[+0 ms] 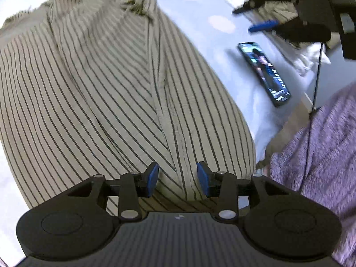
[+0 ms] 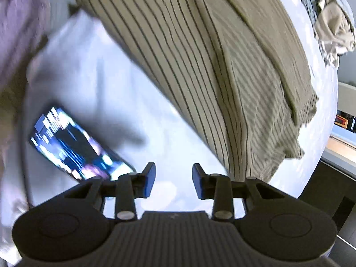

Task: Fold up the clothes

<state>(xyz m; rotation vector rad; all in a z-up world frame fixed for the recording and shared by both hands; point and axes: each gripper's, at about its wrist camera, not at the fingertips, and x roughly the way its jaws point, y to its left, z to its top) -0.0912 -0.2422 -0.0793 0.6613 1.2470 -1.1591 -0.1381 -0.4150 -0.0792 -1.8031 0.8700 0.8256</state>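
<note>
My left claw [image 1: 177,179] hangs part-open, empty, over the striped shirt [image 1: 100,84]. My right claw [image 2: 170,180], likewise; phone [image 2: 77,146] at ten o'clock.

Beige, dark-striped shirt [image 1: 106,93]; seemingly pale-blue sheet [image 1: 189,15]; fuzzy lilac garment [image 1: 322,155].

The shirt [image 1: 106,84] lies spread on the bed [image 1: 193,17]; the phone [image 1: 263,73] lies right of it, apparently apart.
</note>
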